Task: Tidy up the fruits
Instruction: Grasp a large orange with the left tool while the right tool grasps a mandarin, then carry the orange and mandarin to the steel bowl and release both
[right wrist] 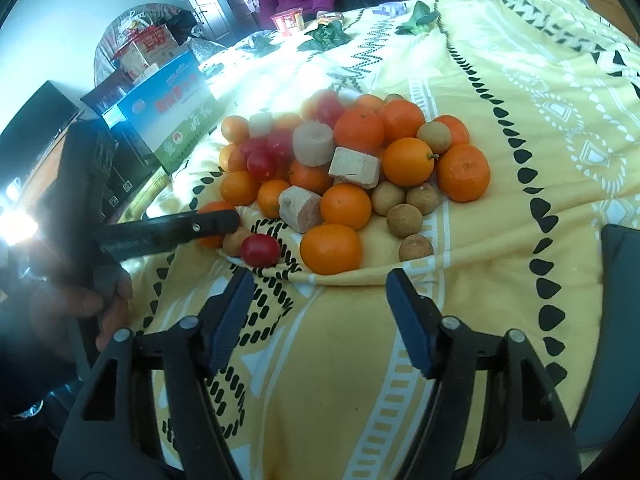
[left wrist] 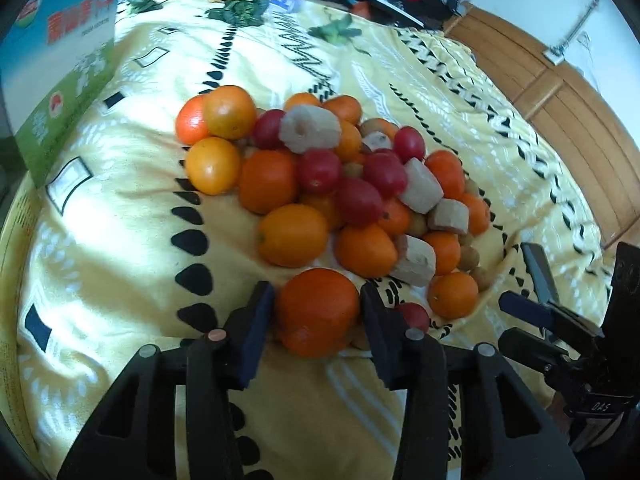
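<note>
Left wrist view: camera sits just behind the left claw [left wrist: 318, 320], looking forward and steeply down along its fingers, close to the near edge of the fruit pile [left wrist: 320, 184] on the yellow patterned cloth [left wrist: 120, 240].

Right wrist view: camera just behind the right claw [right wrist: 320, 300], same downward tilt, slightly farther back from the pile.

Shared: both see the pile, the cloth and the blue-green carton [left wrist: 60, 60] beyond-left of each claw. Each view catches the other claw at its edge.
</note>
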`<state>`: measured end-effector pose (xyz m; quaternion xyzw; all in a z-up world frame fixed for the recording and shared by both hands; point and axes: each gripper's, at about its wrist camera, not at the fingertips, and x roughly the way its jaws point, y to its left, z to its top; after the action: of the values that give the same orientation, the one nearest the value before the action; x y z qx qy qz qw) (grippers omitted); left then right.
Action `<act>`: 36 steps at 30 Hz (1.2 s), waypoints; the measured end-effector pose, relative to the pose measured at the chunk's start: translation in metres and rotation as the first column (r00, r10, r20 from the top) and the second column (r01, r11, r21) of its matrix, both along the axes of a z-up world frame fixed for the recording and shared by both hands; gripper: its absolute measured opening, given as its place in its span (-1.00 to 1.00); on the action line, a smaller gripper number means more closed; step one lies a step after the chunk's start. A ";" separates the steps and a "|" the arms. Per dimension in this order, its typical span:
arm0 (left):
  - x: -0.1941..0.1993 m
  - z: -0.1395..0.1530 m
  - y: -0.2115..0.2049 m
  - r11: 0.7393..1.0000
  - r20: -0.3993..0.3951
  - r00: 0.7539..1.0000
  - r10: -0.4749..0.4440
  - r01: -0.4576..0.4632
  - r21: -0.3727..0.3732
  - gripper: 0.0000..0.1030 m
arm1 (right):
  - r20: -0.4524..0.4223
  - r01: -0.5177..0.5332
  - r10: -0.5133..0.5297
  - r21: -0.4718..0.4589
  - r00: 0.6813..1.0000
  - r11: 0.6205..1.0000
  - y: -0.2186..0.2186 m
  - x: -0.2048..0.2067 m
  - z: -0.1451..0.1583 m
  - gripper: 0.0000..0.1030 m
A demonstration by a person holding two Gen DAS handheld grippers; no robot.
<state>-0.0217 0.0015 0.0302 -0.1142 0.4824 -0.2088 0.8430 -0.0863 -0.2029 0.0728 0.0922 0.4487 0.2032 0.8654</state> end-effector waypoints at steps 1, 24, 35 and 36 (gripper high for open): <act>-0.002 0.002 0.000 1.000 0.011 1.000 0.005 -0.005 0.001 -0.11 | -0.002 -0.005 0.005 0.007 1.000 1.000 0.000 0.002 0.000 0.18; -0.065 0.109 0.090 0.972 0.266 0.939 0.218 -0.234 0.028 -0.11 | 0.083 0.018 -0.006 -0.153 0.997 0.988 0.042 0.008 0.039 -0.14; -0.153 0.204 0.322 0.730 0.422 0.670 0.610 -0.683 0.027 -0.11 | 0.309 -0.382 0.380 -0.058 0.872 0.922 0.245 0.005 0.174 -0.14; -0.159 0.203 0.340 0.701 0.419 0.649 0.635 -0.712 0.039 -0.11 | 0.311 -0.429 0.423 -0.050 0.851 0.902 0.272 0.003 0.180 -0.14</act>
<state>-0.1807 0.3412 0.2332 -0.1587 0.2531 0.1529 0.9420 -0.0830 0.0689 0.2525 -0.0339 0.3119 0.4066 0.8581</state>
